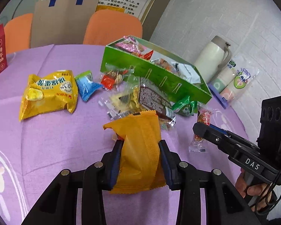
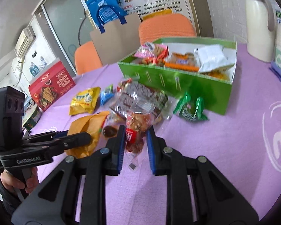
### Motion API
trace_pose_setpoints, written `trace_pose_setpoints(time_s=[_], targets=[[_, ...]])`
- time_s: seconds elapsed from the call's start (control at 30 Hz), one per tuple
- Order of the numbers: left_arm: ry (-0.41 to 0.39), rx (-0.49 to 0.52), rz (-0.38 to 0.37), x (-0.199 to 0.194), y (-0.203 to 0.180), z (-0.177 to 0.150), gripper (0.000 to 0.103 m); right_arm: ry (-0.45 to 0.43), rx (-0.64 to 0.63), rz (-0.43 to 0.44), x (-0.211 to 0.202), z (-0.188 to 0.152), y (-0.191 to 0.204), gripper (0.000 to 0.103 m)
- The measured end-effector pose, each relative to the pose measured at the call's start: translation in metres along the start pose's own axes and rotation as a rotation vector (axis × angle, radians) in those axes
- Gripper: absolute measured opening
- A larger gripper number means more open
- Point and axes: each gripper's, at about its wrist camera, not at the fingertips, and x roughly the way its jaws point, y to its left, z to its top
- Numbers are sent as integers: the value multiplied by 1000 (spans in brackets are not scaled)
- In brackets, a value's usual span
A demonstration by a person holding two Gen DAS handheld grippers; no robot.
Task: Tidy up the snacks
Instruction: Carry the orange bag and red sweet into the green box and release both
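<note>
In the left wrist view my left gripper [image 1: 140, 150] is shut on an orange snack packet [image 1: 140, 142], which stands upright between the blue pads above the purple tablecloth. To its right, my right gripper [image 1: 196, 129] pinches a small clear-wrapped snack with a red label [image 1: 204, 117]. The right wrist view shows that same small snack [image 2: 131, 138] between the right gripper's [image 2: 134, 136] blue pads, with the left gripper [image 2: 88, 136] and orange packet [image 2: 82, 125] at its left. An open green box [image 1: 159, 75] holding several packets stands behind.
Loose on the cloth lie a yellow bag [image 1: 48, 93], a blue packet [image 1: 86, 86], a green packet [image 1: 185, 106] and a clear brown-labelled pack [image 1: 151, 97]. A white flask [image 1: 211, 60] stands at right, a red carton [image 2: 50, 86] at left, and orange chairs [image 1: 112, 28] behind.
</note>
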Motion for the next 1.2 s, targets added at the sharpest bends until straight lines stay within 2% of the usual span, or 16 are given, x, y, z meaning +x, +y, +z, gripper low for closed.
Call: trace_pose_setpoints(time_s=[0.1,0.23,0.43,0.7,0.9,1.07,1.1,1.17,1.2], targets=[[-38,22,-34,-15,-7,14,38,-41,-16,-15,-9,13,-1,24],[-94,72,-38,-28,-21,41,38,-88,-35,-48,-17,34,-6,24],[-135,91,-53,-21,-34,89,38,-119,-46,-101,-10,66,-23,24],[-121,57,-29,28,-45,148,38,-83,-54,-147,25,99,-51,24],[-112,19,4,65,-45,180,39,-47,-84,-198,60,128,-63,24],[-79,-37,16,99,-37,200,39,21,-44,-227,94,138,-85,26],[-79,-36,19,104,-37,201,39,43,-33,-231,99,137,-88,29],[-80,-21,32,110,-36,199,42,28,-21,-244,94,132,-93,61],[-67,-21,36,113,-33,196,55,0,-25,-243,88,130,-93,68]])
